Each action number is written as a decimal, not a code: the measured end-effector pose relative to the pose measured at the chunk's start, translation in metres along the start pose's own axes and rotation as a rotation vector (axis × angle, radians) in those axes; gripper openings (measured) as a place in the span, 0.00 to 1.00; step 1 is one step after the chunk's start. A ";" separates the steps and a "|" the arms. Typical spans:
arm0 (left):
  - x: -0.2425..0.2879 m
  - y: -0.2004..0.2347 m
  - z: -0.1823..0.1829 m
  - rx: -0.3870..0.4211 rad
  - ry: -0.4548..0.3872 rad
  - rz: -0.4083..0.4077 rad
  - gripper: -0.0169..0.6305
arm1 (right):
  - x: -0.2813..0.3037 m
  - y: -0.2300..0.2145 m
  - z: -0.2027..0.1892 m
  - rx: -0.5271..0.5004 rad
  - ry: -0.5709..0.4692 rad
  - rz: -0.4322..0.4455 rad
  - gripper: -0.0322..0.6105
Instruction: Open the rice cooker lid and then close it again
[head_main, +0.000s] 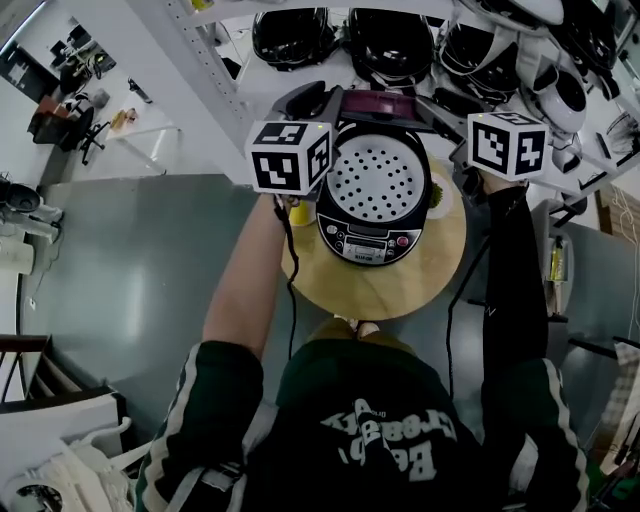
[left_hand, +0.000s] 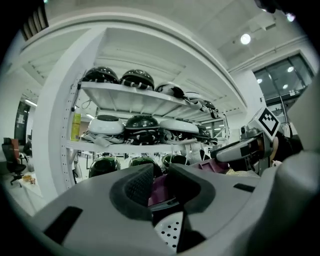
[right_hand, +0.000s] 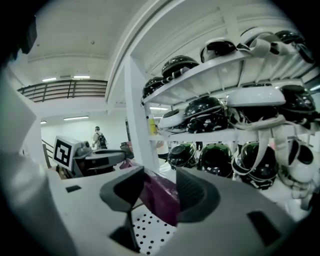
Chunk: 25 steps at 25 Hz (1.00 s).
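A black rice cooker (head_main: 368, 243) stands on a round wooden table (head_main: 380, 290). Its maroon lid (head_main: 380, 102) is raised at the back, and the perforated inner plate (head_main: 378, 180) faces up toward me. My left gripper (head_main: 318, 100) holds the lid's left end, my right gripper (head_main: 440, 112) its right end. In the left gripper view the maroon lid (left_hand: 161, 186) fills the gap of the left gripper (left_hand: 160, 189), with the plate (left_hand: 170, 230) below. In the right gripper view the right gripper (right_hand: 160, 192) is shut on the lid's edge (right_hand: 161, 197).
White shelving (head_main: 200, 60) with several black and white helmets (head_main: 290, 35) rises right behind the table. A small yellow object (head_main: 300, 213) sits on the table left of the cooker. Grey floor (head_main: 130, 260) lies to the left. A person walks far off in the right gripper view.
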<state>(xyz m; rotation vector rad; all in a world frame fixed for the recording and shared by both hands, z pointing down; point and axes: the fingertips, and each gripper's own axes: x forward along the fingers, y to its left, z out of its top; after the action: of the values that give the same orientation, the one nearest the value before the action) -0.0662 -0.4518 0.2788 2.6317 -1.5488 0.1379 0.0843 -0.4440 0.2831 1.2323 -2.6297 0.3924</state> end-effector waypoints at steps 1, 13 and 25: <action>-0.007 -0.003 -0.006 0.010 0.008 0.005 0.15 | -0.003 0.005 -0.007 -0.002 0.004 0.013 0.37; -0.050 -0.039 -0.038 -0.059 0.025 -0.032 0.17 | -0.026 0.041 -0.065 -0.042 0.043 0.077 0.35; -0.068 -0.059 -0.098 -0.130 0.120 -0.036 0.14 | -0.036 0.061 -0.122 -0.028 0.107 0.128 0.34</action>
<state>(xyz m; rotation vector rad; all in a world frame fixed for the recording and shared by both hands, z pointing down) -0.0511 -0.3530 0.3662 2.5011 -1.4222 0.1823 0.0688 -0.3406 0.3778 1.0090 -2.6206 0.4279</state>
